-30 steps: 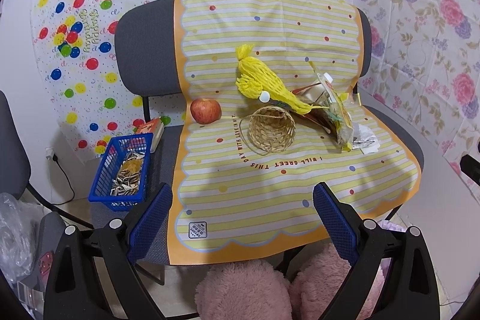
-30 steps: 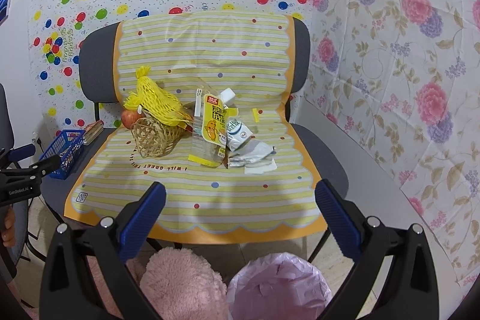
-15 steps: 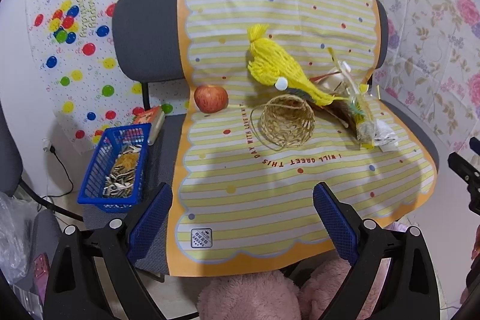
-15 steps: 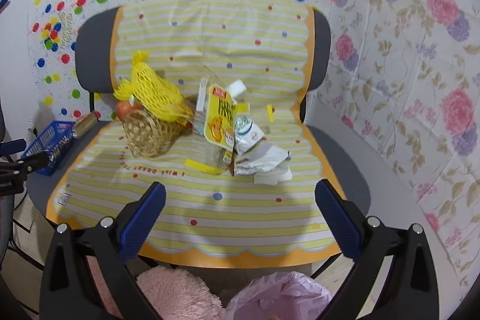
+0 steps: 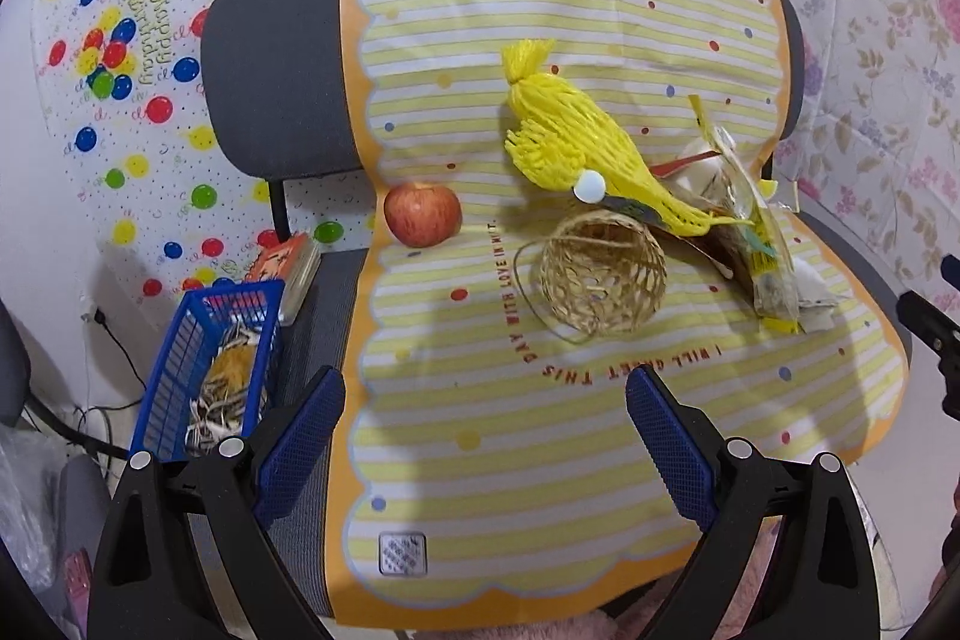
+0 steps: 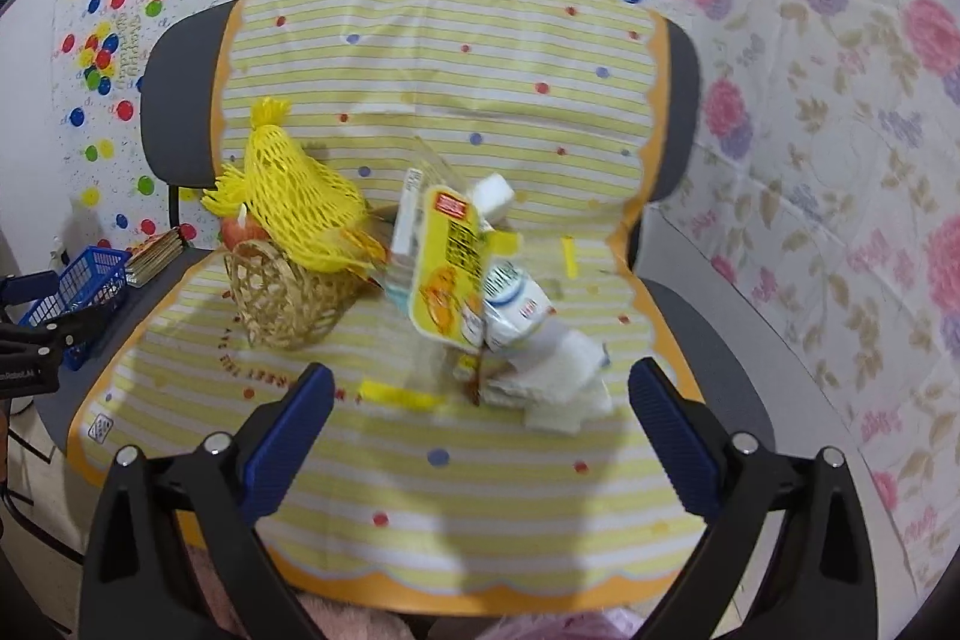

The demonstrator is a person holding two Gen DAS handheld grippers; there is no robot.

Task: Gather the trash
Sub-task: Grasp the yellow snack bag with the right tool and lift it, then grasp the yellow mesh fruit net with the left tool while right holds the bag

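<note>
A pile of trash lies on the yellow striped sheet [image 6: 456, 508] covering a chair seat: a yellow snack wrapper [image 6: 450, 268], a white printed packet [image 6: 516, 304] and crumpled white paper [image 6: 558, 376]. The same pile [image 5: 756, 244] shows at the right of the left wrist view. My right gripper [image 6: 480, 373] hovers just short of the pile, jaws wide but closing, with nothing between them. My left gripper [image 5: 485, 382] is open and empty over the seat's front, short of a wicker basket [image 5: 600, 274].
A yellow net bag [image 5: 576, 148] leans over the wicker basket, and an apple [image 5: 422, 214] sits to its left. A blue crate [image 5: 204, 358] with scraps stands on the chair's left side. Pink plastic [image 6: 540, 631] shows below the seat edge.
Both grippers have moved forward and lower toward the chair, so the seat, the basket and the trash pile look larger and nearer. Nothing has been picked up.
</note>
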